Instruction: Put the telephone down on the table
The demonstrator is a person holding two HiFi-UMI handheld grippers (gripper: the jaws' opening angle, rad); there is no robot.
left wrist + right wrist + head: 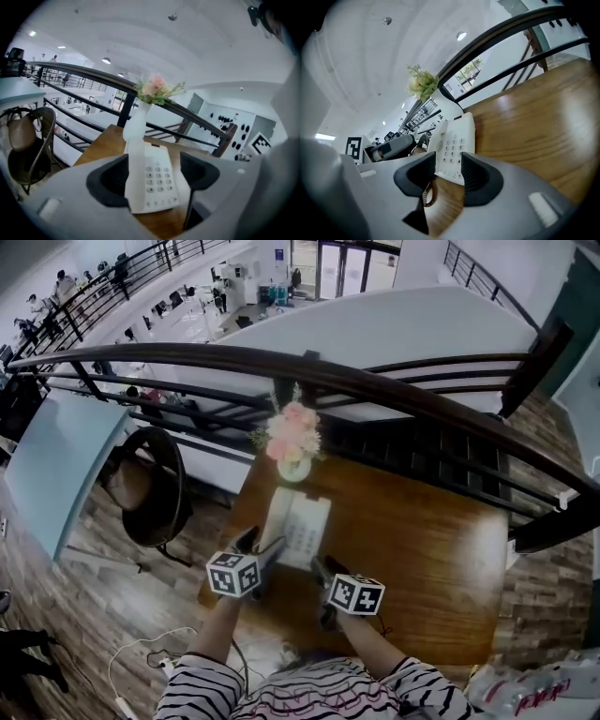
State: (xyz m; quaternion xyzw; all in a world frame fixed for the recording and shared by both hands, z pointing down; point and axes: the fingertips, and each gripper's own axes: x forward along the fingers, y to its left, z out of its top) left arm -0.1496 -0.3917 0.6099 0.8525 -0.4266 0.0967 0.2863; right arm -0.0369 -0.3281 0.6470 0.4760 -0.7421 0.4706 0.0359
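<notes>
Head view: the telephone (298,529) lies flat on the table (431,559), far left beside the vase (293,468) and the railing (394,395); bare wood stretches to the right.

Left gripper view: the left gripper (154,171) stands wide and empty, with the telephone just beyond it.

Right gripper view: the right gripper (449,172) is partly open and empty, with the telephone just beyond it.

Wide bare counter (431,559) lies open from my one to four o'clock. At twelve the telephone (300,529) blocks the way, with the vase of flowers (293,451) just behind it. The railing (394,395) closes off the far edge.
</notes>
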